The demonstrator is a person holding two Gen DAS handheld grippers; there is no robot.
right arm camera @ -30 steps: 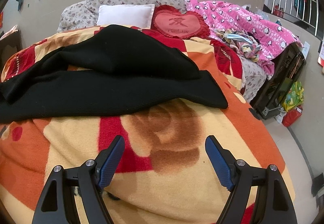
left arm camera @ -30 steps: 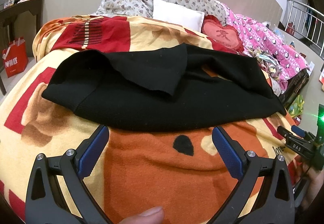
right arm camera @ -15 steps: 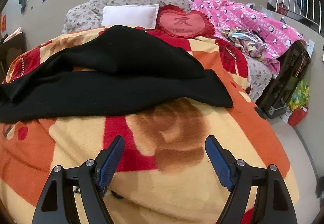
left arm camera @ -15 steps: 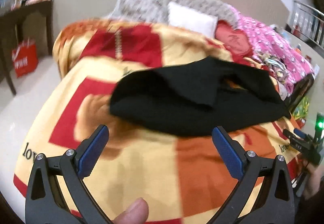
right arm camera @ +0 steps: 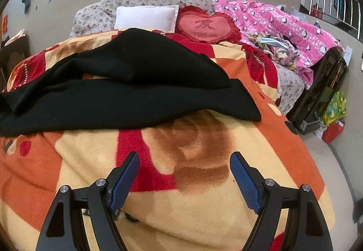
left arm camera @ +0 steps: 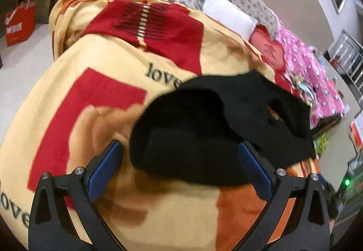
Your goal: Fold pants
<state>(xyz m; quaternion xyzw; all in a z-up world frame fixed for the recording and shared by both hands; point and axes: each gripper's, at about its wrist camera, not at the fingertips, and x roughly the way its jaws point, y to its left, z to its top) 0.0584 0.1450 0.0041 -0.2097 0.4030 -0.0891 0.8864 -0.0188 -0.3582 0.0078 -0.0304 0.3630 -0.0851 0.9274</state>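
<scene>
While a patterned orange, red and yellow blanket [right arm camera: 204,182] is filling both frames, black pants [right arm camera: 127,96] are lying rumpled across its centre. Lower down, the left gripper [left arm camera: 179,167] and right gripper [right arm camera: 183,173] are hovering, fingers spread apart, clasping nothing.

blanket [right arm camera: 204,182] clear ahead, pants [right arm camera: 136,101] beyond

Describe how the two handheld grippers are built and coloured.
Both look alike: the left gripper and right gripper each have two black plastic arms with triangular cut-outs, silver pivot bolts, and blue textured pads on the fingers. No cables, markings or sleeves show.
</scene>
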